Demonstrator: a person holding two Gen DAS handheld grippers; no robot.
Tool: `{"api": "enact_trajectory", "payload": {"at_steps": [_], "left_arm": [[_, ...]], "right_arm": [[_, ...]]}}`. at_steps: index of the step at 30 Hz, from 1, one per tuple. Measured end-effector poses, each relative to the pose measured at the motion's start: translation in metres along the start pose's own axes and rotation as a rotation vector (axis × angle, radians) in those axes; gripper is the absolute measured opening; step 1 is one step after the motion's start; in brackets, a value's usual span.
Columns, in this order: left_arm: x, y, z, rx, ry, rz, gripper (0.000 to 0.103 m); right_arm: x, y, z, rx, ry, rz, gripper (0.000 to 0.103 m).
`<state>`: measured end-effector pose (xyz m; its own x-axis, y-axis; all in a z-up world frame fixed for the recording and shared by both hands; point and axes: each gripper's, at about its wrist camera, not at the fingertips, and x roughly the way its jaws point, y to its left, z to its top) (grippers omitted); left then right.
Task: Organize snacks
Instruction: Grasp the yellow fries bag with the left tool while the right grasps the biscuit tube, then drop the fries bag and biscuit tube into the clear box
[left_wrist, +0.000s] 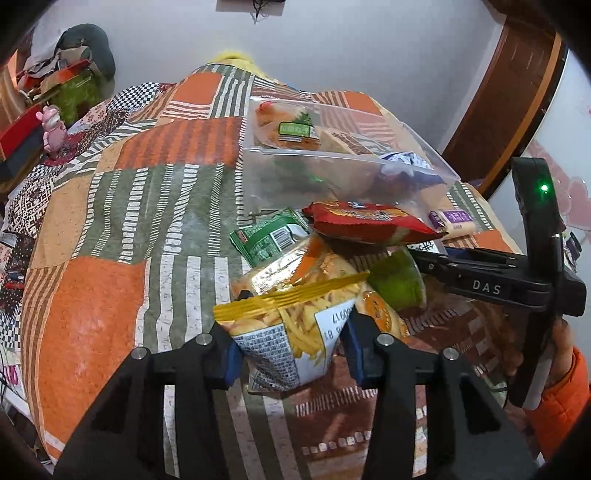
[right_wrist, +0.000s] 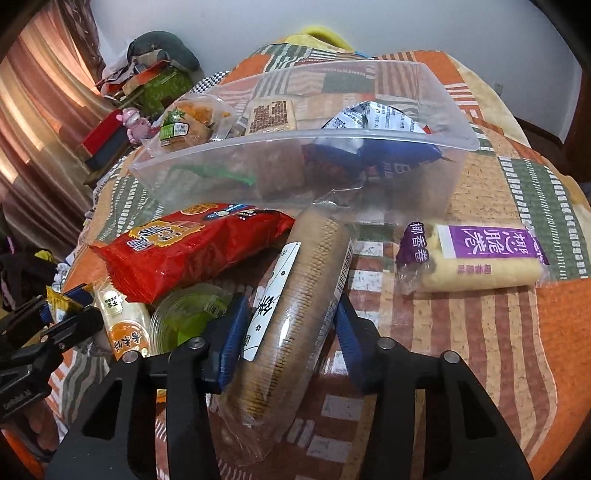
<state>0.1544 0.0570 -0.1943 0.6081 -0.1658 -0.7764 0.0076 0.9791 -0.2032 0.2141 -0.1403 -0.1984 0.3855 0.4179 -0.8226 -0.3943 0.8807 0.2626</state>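
Clear plastic bin (right_wrist: 436, 173) sits ahead of both grippers on the quilt (left_wrist: 110, 295), a few packs already inside. Left gripper (left_wrist: 291, 354) is clamped on the fries bag (left_wrist: 295, 332), pads on its lower sides, yellow seal up. Right gripper (right_wrist: 288, 325) is closed on the biscuit sleeve (right_wrist: 295, 288); its long axis runs away from the fingers toward the bin's near wall, far end close to it. Judgement: the right is nearer the bin, so the sleeve needs lift to clear the rim. Red pack (right_wrist: 192, 251) lies just left of the sleeve, purple roll (right_wrist: 480, 258) well right. Open quilt right of the sleeve; left side crowded.
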Motion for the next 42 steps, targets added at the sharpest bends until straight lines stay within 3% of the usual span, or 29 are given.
{"api": "enact_trajectory", "payload": {"at_steps": [6,18,30,42], "left_arm": [[-0.006,0.004,0.003,-0.011,-0.019,0.016,0.039],[-0.037,-0.009,0.033,0.023,-0.120,0.044,0.039],[-0.046,-0.041,0.094,0.079,-0.235,0.013,0.039],[0.000,-0.061,0.152,0.110,-0.231,-0.005,0.039]], "right_arm": [[-0.012,-0.005,-0.003,0.001,-0.022,0.002,0.032],[-0.056,-0.021,-0.007,0.009,-0.111,-0.004,0.032],[-0.085,-0.015,0.033,-0.024,-0.250,-0.022,0.032],[-0.068,-0.019,0.084,-0.037,-0.293,-0.037,0.032]]}}
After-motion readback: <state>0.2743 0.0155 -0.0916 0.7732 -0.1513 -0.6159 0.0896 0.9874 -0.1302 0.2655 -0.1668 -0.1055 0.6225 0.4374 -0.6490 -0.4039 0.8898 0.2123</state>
